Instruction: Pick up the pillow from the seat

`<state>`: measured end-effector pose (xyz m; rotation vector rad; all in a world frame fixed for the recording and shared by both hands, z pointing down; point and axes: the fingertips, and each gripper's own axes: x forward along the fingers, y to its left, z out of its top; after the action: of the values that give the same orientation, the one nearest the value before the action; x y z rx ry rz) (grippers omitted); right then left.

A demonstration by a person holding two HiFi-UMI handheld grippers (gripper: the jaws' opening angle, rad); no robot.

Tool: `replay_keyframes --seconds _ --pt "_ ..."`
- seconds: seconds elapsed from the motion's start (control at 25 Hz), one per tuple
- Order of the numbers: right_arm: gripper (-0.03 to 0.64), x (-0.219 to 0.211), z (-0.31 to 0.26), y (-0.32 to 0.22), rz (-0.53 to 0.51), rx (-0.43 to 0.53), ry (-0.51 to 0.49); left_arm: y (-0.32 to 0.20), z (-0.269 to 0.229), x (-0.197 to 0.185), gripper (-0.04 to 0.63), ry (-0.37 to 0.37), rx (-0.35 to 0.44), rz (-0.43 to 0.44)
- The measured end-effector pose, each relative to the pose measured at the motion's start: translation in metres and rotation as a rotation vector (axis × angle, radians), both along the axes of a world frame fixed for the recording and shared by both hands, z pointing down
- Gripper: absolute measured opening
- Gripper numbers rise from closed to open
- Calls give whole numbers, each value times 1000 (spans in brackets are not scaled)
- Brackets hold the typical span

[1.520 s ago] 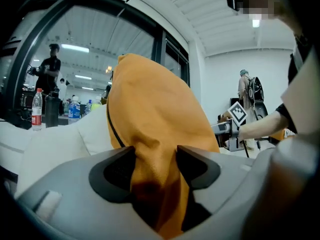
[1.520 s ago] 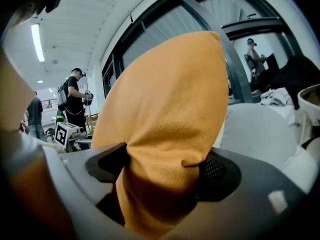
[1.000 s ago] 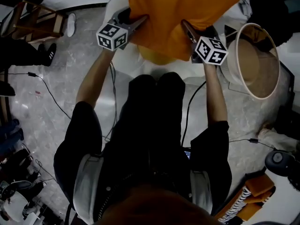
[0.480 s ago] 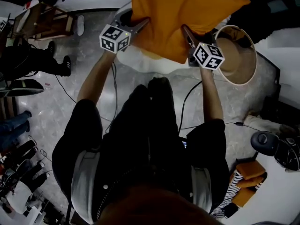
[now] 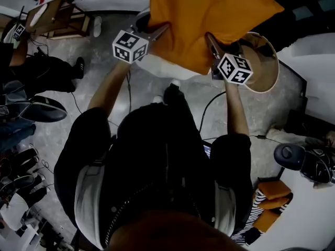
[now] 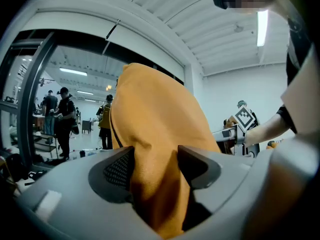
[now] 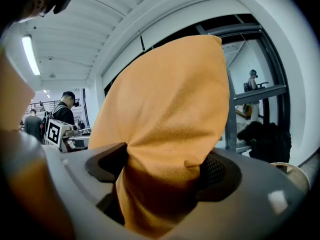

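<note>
pillow (image 5: 209,20): orange, hanging in the air at 12 o'clock
left hand-held gripper (image 6: 152,171): clamped on its fabric
right hand-held gripper (image 7: 160,171): ditto
risk: just soft folds pinched, could slip out

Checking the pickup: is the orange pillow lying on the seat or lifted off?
Lifted off: left gripper and right gripper each clamp the pillow, held up in open air.

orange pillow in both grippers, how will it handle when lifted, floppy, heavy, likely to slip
Probably soft: the orange pillow bunches and creases where the left gripper and right gripper pinch it. Likely light, since two edge pinches hold it up. The fabric looks matte, so slipping seems unlikely.
</note>
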<state>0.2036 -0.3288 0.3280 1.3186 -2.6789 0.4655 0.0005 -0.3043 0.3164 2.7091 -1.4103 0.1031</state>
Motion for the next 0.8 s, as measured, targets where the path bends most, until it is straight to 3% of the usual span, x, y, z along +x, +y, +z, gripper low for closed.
replay_keyframes --seconds 0.8 --pt "414 -43 -14 36 -27 46 5 44 -18 -41 276 4 40 -45"
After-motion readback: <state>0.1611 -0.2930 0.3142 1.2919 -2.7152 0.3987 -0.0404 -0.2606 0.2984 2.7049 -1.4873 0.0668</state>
